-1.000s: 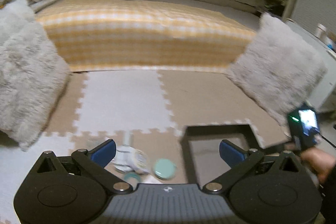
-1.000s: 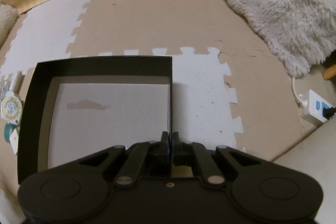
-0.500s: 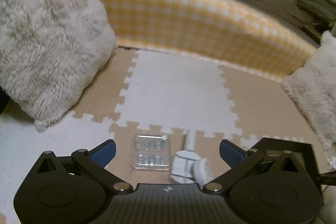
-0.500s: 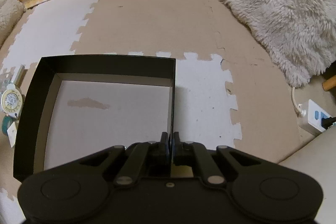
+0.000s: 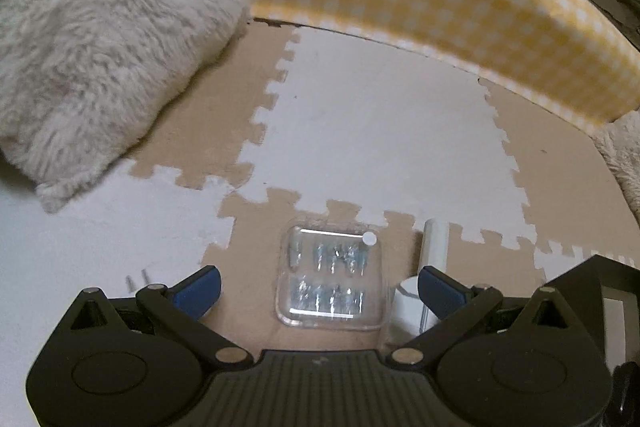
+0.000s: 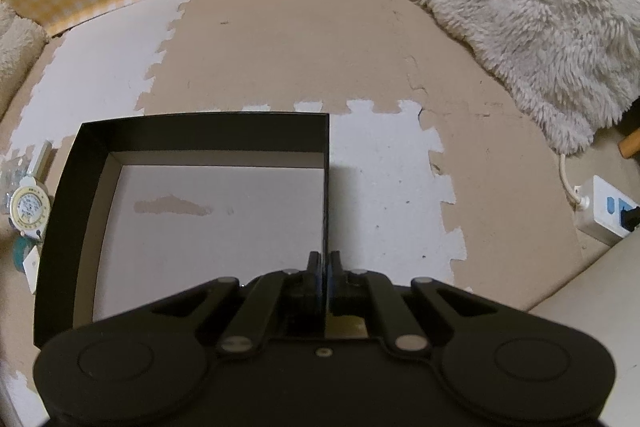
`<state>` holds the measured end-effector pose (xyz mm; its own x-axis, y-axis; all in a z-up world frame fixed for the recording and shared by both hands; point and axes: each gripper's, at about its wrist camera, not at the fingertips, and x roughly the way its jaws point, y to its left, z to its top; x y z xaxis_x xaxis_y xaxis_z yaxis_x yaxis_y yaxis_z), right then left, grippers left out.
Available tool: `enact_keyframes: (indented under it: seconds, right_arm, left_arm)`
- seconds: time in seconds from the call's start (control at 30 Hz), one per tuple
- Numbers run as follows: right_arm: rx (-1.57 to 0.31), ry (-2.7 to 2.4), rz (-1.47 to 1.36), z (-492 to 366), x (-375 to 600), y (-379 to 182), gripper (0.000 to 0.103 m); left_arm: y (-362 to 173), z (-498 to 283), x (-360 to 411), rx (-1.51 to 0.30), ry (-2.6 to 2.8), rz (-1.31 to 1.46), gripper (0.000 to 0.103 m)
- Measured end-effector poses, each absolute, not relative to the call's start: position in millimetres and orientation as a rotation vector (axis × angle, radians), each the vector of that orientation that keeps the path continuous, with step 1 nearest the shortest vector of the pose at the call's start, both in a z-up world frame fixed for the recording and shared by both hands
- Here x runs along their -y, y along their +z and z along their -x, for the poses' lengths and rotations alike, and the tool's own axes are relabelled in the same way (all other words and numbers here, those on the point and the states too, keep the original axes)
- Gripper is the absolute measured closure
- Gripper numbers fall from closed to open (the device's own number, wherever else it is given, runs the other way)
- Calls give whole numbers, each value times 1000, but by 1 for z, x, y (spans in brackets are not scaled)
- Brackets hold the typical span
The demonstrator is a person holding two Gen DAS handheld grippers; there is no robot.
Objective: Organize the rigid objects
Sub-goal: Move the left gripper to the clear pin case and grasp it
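Left claw (image 5: 318,291) wide open over clear flat plastic case (image 5: 331,277), case on floor mat. Slick, low profile: may skid, knock white cylinder (image 5: 433,247) at right. Right claw (image 6: 324,267) clamped on right wall of black cardboard box (image 6: 326,187); box could tip.

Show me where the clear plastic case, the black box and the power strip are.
clear plastic case (image 5: 331,281): left wrist view, middle of its lid.
black box (image 6: 208,131): right wrist view, far wall.
power strip (image 6: 604,213): right wrist view, white top face.

My right gripper (image 6: 324,261) pinches the right wall of a black box (image 6: 200,133) on the foam mat (image 6: 300,47); a round white dial (image 6: 30,205) lies just left.
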<state>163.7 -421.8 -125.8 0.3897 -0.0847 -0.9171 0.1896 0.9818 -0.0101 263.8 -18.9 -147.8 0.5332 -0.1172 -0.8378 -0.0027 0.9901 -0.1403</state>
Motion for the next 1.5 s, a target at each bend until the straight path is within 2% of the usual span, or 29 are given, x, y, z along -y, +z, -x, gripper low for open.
enact_keyframes:
  seconds: [0.27, 0.53, 0.77, 1.07, 1.37, 1.5]
  right_arm:
    - [-1171, -165, -124, -165, 426, -126, 99]
    - [-1194, -161, -103, -167, 424, -129, 100]
    - [-1188, -162, -118, -165, 425, -127, 100]
    - [-1156, -168, -118, -164, 425, -119, 100]
    - [-1116, -169, -160, -161, 429, -112, 100]
    - [-1116, -169, -162, -161, 430, -112, 100]
  left_arm:
    - [-176, -281, 30, -1010, -19, 47, 0]
    - [-174, -278, 23, -996, 4, -8, 0]
    - [-182, -276, 19, -1102, 12, 22, 0]
    - [-183, -281, 27, -1028, -12, -72, 0]
    - [-177, -282, 34, -1035, -142, -104, 28]
    - [-176, -281, 36, -1047, -141, -107, 29]
